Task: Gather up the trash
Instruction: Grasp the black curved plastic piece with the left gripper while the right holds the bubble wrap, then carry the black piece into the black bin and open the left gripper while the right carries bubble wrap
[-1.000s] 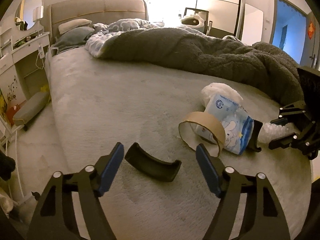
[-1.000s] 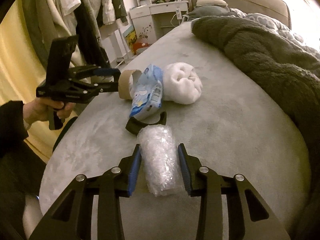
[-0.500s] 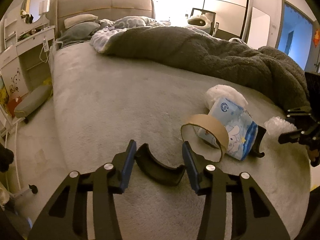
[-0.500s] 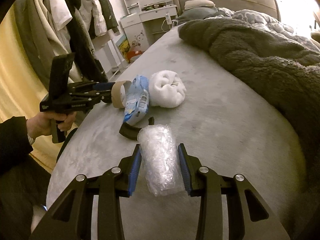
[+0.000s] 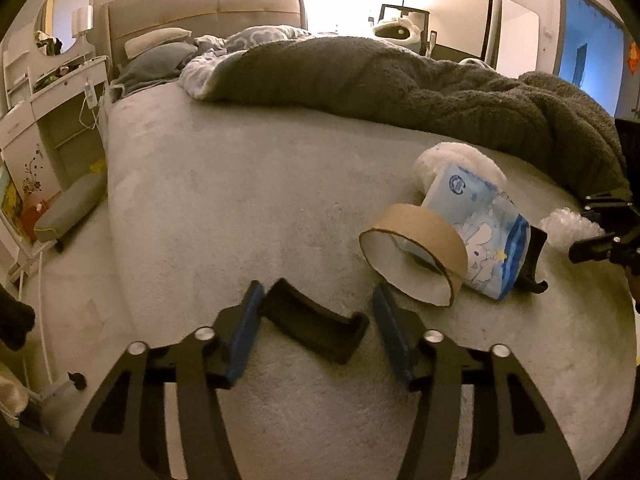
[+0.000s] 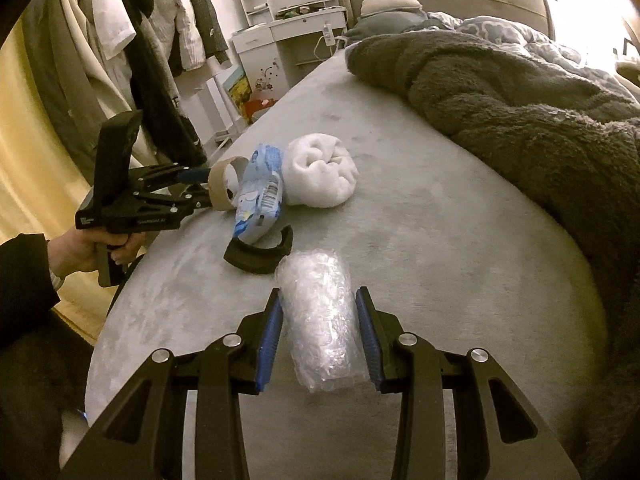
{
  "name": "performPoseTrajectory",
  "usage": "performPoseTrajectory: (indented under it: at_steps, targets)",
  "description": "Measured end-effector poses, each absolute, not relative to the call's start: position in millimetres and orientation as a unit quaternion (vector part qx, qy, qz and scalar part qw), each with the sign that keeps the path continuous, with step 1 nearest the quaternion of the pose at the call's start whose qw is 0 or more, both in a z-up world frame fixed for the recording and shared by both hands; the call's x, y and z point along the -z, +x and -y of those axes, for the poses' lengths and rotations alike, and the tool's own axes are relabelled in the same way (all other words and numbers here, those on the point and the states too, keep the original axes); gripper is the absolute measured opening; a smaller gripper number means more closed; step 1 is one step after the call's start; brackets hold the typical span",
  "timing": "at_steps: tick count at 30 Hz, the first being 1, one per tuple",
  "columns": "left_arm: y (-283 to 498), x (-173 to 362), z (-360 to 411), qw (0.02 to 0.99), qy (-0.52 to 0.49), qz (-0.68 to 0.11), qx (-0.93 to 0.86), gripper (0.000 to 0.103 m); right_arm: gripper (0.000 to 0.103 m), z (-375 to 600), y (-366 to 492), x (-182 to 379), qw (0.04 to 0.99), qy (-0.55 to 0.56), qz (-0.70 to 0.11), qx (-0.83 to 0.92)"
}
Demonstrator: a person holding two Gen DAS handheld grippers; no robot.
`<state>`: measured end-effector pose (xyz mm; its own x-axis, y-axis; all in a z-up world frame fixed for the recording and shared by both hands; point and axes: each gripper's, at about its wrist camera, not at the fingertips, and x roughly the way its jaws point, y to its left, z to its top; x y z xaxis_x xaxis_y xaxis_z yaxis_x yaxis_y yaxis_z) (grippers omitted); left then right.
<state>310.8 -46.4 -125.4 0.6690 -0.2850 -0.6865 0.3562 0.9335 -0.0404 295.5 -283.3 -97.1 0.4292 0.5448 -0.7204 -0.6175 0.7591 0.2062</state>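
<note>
My left gripper (image 5: 316, 300) has a black curved plastic piece (image 5: 316, 324) between its blue pads, which touch its two ends; the jaws are opening slightly. Just right of it lie a cardboard tape ring (image 5: 420, 232), a blue tissue pack (image 5: 480, 224), a white rolled cloth (image 5: 460, 156) and a second black curved piece (image 5: 532, 264). My right gripper (image 6: 318, 300) is shut on a roll of clear bubble wrap (image 6: 320, 320) that rests on the bed. In the right wrist view the left gripper (image 6: 196, 188) reaches in from the left, its tips by the ring (image 6: 220, 188).
Everything lies on a grey bed (image 5: 240, 200) with a rumpled dark blanket (image 5: 400, 80) across its far side. A white dresser (image 5: 48, 120) and a low stool (image 5: 68, 208) stand left of the bed. Clothes (image 6: 140, 40) hang beside it. A hand (image 6: 80, 248) holds the left gripper.
The left jaws have come together from wide apart onto the ends of the black curved piece. The right gripper has kept hold of the bubble wrap roll.
</note>
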Motion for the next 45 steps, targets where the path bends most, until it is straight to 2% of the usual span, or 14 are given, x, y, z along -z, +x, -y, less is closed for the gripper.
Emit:
performPoseTrajectory:
  at_steps: [3,8,29,45]
  targets:
    - [310.3,122.2,43.9,0.914,0.044,-0.363,0.173,0.045,0.037,282.7,296.3,97.2,0.844,-0.047,-0.409,-0.344]
    - [308.5,117.1,46.2,0.915,0.048,-0.363,0.166,0.043,0.037,281.7,296.8,91.7,0.847,-0.042,-0.401,-0.345]
    - [243.4,62.6,47.5,0.934,0.017,-0.343,0.102,0.041,0.037,264.0,265.8,57.8,0.865,0.011,-0.367,-0.341]
    - [186.2,59.4,23.1,0.932,0.004,-0.361,0.035,0.041,0.037,207.2,227.8,57.8,0.852,0.001,-0.373,-0.367]
